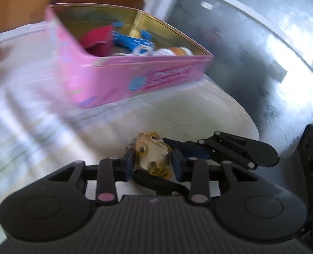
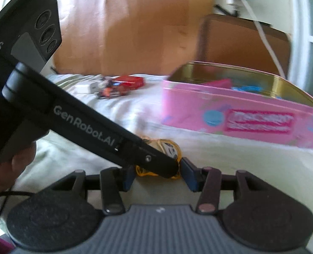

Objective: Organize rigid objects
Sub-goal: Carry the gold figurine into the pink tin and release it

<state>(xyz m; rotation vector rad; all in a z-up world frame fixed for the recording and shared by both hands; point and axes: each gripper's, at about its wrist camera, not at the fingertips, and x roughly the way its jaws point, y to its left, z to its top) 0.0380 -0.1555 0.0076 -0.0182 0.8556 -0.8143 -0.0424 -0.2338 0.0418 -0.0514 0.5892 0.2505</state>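
A small translucent yellow keychain figure [image 1: 153, 154] sits between the blue pads of my left gripper [image 1: 153, 163], and both pads touch it. My right gripper's finger [image 1: 219, 148] reaches in from the right and grips the same figure from above and below. In the right wrist view the figure [image 2: 169, 147] lies between the pads of my right gripper [image 2: 158, 175], with the left gripper's finger [image 2: 152, 158] crossing in front of it. The open pink tin [image 1: 156, 78] [image 2: 241, 116] stands just beyond on the white cloth, with red, blue, white and orange items inside.
A red box [image 2: 131, 82], a small toy car [image 2: 112, 91] and a white item [image 2: 84, 89] lie at the cloth's far side. A hand [image 2: 8, 165] holds the left gripper. A shiny grey surface [image 1: 262, 53] lies right of the cloth. A brown cardboard box [image 2: 241, 38] stands behind the tin.
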